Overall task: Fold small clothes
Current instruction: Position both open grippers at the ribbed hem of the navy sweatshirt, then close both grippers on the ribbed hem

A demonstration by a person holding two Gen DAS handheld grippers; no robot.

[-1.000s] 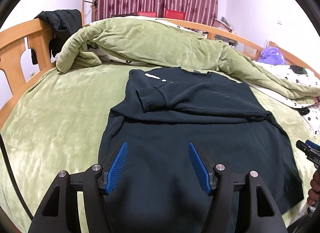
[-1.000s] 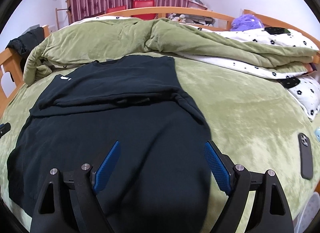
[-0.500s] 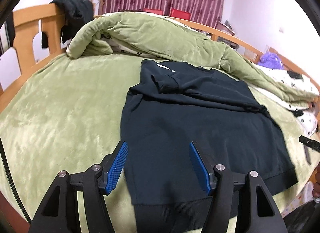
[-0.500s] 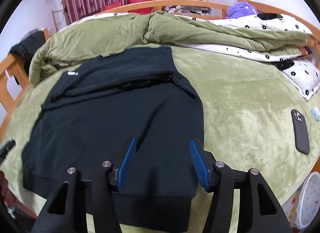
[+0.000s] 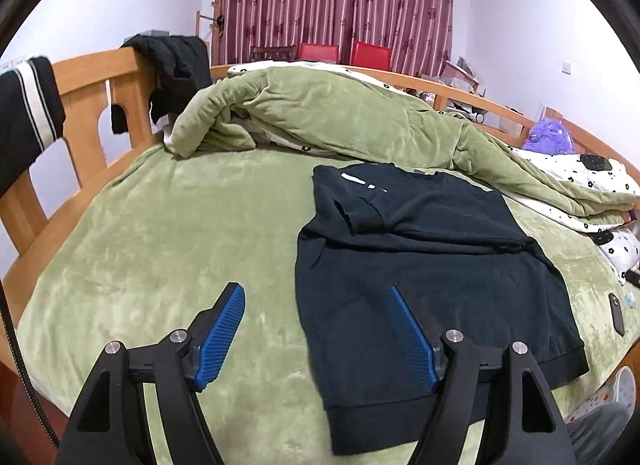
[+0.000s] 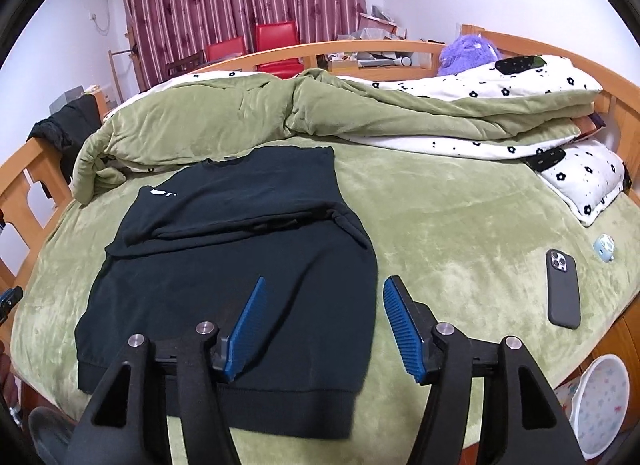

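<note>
With the sweater point(image 5: 432, 285) flat on the bed point(image 5: 160, 265), sleeves folded in, we hold the left gripper point(image 5: 316, 333) and right gripper point(image 6: 320, 321) open above its hem corners, and should pinch both evenly.

A very dark navy, near-black long-sleeved sweatshirt point(image 6: 240, 257) carries a small white mark on its chest. It lies on a moss-green plush bed cover point(image 6: 448, 233). The bunched quilt point(image 6: 248, 117) is the same green on one face, white with small black flowers on the other. The curtains point(image 5: 340, 1) are maroon with pale vertical stripes and darker flower motifs. Two glossy red chair backs point(image 6: 276, 35) show before them. The slatted wooden bed rail point(image 5: 84, 81) is honey-orange. A fluffy soft toy point(image 6: 468, 51) is purple, a smartphone case point(image 6: 563, 289) matt black. Both claws have black frames and ribbed blue pads point(image 5: 224, 329).
</note>
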